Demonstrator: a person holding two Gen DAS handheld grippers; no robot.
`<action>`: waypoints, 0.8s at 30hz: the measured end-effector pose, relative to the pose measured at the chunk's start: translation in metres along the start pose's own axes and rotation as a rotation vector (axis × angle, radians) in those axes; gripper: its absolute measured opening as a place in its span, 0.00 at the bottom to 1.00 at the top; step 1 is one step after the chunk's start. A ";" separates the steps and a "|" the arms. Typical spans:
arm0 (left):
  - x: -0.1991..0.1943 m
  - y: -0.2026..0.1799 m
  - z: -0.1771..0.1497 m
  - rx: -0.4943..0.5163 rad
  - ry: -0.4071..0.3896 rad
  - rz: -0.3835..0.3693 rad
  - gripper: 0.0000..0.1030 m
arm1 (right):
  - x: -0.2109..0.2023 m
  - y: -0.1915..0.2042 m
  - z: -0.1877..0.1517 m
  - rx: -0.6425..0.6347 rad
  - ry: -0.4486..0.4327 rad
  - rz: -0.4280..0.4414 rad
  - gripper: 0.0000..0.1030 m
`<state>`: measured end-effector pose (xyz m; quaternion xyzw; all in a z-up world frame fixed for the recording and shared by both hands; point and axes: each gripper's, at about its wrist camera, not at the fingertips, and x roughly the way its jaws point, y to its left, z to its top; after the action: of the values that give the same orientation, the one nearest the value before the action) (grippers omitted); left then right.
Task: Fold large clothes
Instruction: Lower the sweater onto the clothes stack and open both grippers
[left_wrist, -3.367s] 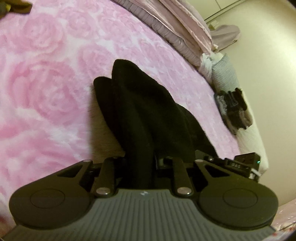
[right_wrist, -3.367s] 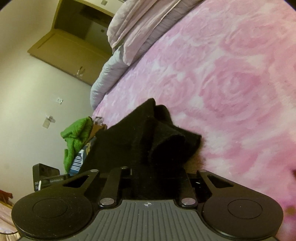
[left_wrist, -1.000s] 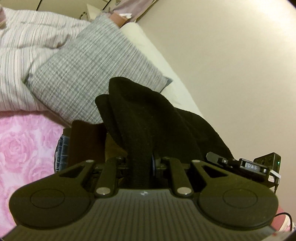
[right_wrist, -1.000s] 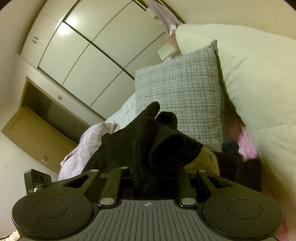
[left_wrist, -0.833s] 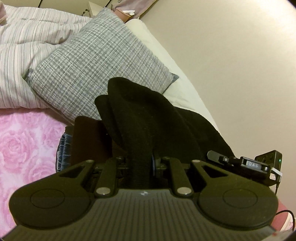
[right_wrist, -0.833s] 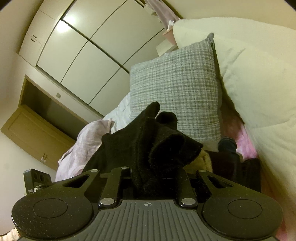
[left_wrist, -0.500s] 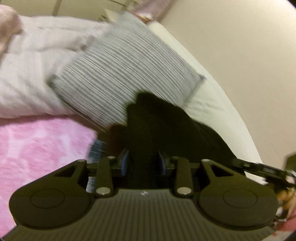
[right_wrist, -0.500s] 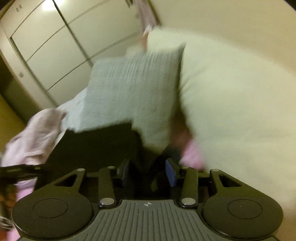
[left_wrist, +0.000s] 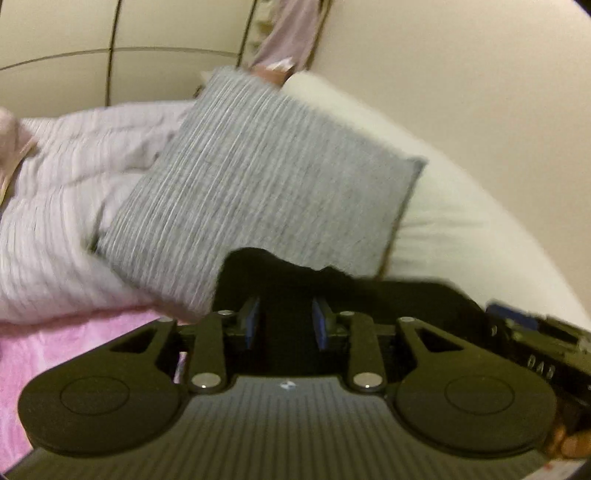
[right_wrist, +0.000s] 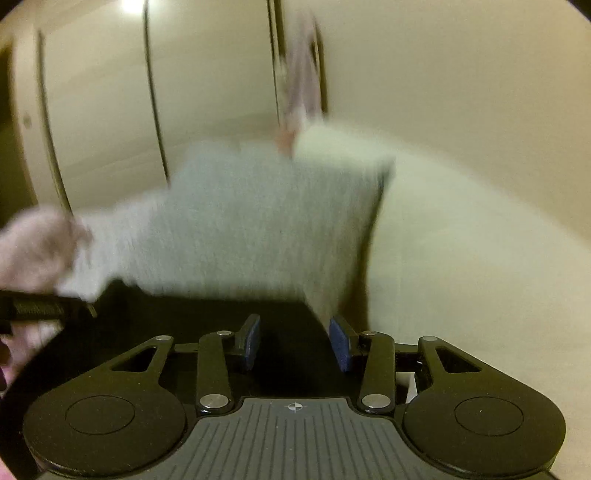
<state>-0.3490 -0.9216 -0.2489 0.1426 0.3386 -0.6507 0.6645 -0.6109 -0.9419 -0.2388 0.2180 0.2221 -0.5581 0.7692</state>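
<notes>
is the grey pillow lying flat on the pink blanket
No, the grey pillow stands propped up against the white bedding behind it, in the left wrist view.

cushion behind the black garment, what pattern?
Grey cushion, fine ribbed stripes; clearest in the left wrist view.

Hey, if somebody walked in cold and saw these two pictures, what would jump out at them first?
Probably the grey woven cushion, propped in the middle against the cream padded headboard. Next, the black fleece garment lying just below it, with the left gripper and the right gripper both standing open over the dark cloth.
</notes>
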 end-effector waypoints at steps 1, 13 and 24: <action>0.005 0.006 -0.005 -0.017 0.002 -0.005 0.26 | 0.004 -0.001 -0.006 -0.008 0.007 -0.011 0.38; -0.087 0.019 -0.034 -0.067 -0.021 0.032 0.18 | -0.090 -0.010 -0.002 0.023 -0.003 0.047 0.38; -0.092 -0.006 -0.088 0.045 0.098 0.106 0.20 | -0.091 0.027 -0.062 -0.152 0.116 0.042 0.38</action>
<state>-0.3709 -0.7961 -0.2528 0.2070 0.3481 -0.6141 0.6774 -0.6166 -0.8287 -0.2336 0.1956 0.3035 -0.5098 0.7809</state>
